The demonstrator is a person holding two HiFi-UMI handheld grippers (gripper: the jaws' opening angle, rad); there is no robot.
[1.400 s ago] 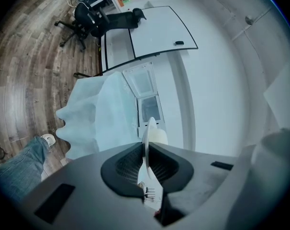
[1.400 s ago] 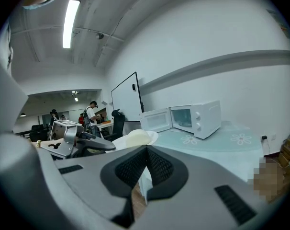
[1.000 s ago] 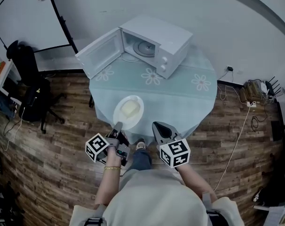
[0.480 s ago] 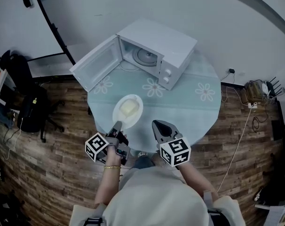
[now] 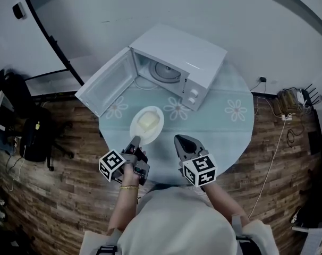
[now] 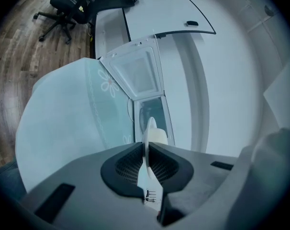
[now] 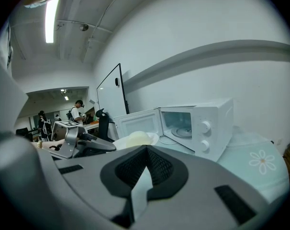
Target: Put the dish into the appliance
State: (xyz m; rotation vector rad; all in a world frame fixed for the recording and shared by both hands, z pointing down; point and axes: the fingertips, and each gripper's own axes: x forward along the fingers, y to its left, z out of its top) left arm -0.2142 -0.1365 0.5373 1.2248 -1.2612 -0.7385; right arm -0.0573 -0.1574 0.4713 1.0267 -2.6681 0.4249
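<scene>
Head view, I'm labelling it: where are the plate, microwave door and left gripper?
plate [image 5: 158,127]: head view, bare right rim.
microwave door [image 5: 107,84]: head view, middle of inner panel.
left gripper [image 5: 134,141]: head view, jaw tips gripping the plate's near edge.

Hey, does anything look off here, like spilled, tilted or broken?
Nothing stands out. The left gripper is shut on the rim of the dish, which looks level with its food on it. No spill shows on the tablecloth, and the microwave has its door open.
</scene>
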